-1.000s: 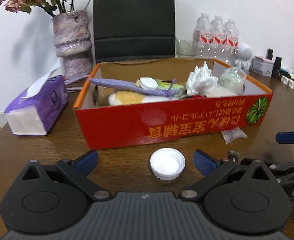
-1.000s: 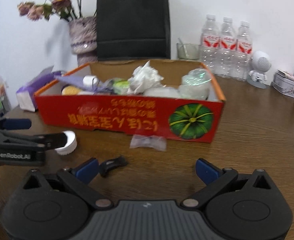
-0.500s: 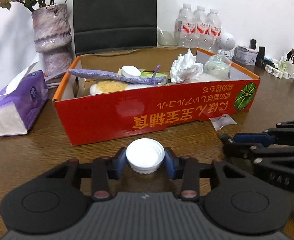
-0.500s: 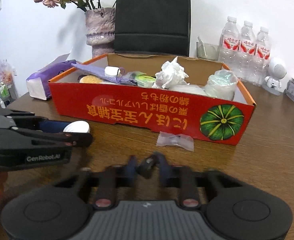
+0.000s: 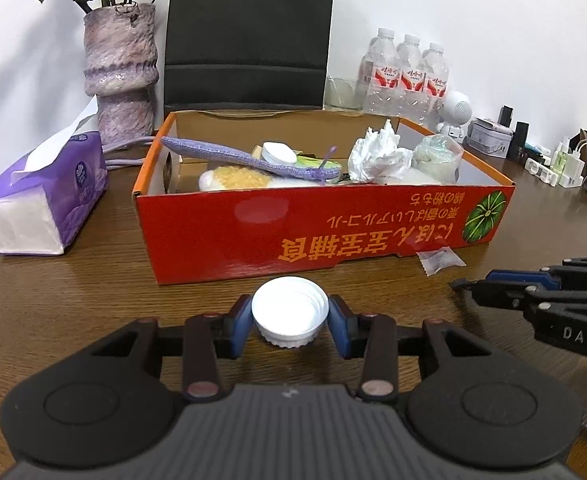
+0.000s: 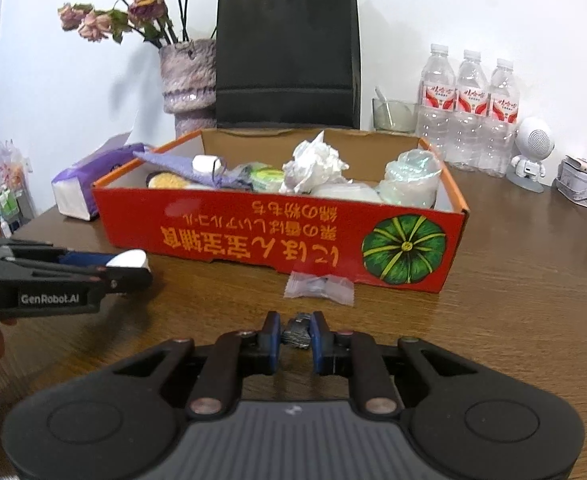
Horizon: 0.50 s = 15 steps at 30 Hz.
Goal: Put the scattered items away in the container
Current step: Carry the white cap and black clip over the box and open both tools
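Note:
A white bottle cap (image 5: 289, 312) sits between the blue pads of my left gripper (image 5: 289, 324), which is shut on it just in front of the red cardboard box (image 5: 313, 228). In the right wrist view my right gripper (image 6: 296, 336) is shut on a small dark clip-like piece (image 6: 296, 330) low over the wooden table. The red box (image 6: 277, 236) holds crumpled paper, a purple cloth, a sponge and plastic wrap. A small clear packet (image 6: 319, 286) lies on the table against the box front. The left gripper (image 6: 133, 268) with the cap shows at the left.
A purple tissue pack (image 5: 41, 200) lies left of the box. Behind it are a vase of dried flowers (image 5: 121, 72) and a black paper bag (image 5: 249, 36). Water bottles (image 5: 405, 76), a small white robot figure (image 6: 531, 152) and chargers line the back right.
Both grippers were open a second ago. The left has closed on the white cap and the right on the small dark piece, which had lain by its left finger.

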Motion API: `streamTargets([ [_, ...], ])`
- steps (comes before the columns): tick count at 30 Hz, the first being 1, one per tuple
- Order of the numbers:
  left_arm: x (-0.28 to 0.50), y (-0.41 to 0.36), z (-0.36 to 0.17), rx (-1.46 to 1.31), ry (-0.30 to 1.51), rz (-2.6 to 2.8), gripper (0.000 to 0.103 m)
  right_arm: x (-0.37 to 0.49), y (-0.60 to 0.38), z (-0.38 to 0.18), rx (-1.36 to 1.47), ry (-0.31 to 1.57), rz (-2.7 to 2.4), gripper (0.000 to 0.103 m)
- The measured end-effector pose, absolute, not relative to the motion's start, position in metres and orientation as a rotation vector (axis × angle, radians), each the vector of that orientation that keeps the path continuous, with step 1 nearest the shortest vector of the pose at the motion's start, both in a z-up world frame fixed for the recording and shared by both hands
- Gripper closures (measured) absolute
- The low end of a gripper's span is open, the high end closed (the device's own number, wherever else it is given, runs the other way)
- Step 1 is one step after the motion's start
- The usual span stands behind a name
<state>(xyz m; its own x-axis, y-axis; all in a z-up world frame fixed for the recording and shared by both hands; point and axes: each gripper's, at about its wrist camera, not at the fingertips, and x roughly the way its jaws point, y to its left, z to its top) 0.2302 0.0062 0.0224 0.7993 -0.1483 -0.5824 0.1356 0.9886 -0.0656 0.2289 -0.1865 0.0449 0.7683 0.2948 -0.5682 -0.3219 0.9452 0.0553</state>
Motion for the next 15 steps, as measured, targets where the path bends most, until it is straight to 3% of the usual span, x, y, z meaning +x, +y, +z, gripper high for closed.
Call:
streamTargets([
  [15, 0.211, -0.016, 0.060, 0.067, 0.505, -0.178, 0.062, 0.218, -0.200, 0.080, 0.027, 0.506, 0.356, 0.088],
])
